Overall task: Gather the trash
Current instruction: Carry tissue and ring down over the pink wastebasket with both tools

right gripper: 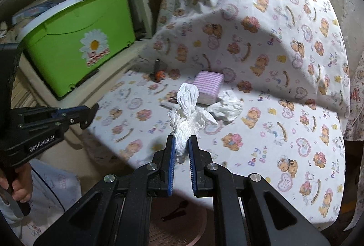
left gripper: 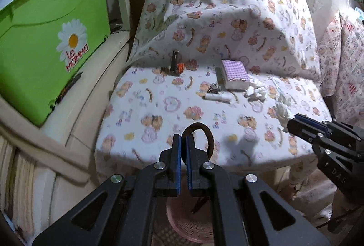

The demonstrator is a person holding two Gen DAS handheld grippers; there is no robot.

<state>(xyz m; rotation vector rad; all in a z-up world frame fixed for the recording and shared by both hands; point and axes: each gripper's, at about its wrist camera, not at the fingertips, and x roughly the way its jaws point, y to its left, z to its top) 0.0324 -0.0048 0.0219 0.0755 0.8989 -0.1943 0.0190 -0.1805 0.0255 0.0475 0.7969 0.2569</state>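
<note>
We read "La Mamma" in red under the daisy on the green bin [left gripper: 45, 41]. Right of the bin, the printed sheet [right gripper: 284, 109] repeats "Baby Bear" in purple. Left gripper [right gripper: 88, 116] body says "GenRobot.AI". Right gripper [left gripper: 293, 125] body shows "DAS", rest cut off.

Green bin [left gripper: 45, 45] on shelf; checked tissue pack [left gripper: 234, 74] on bear-print cloth [left gripper: 159, 109].

Left gripper [left gripper: 183, 140] level, jaws nearly closed, pinching a dark brown band [left gripper: 203, 132]. Right gripper [right gripper: 182, 143] clamped on a crumpled white tissue [right gripper: 187, 118], raised. Bare hand [right gripper: 17, 186] wrapped around left gripper's handle.
</note>
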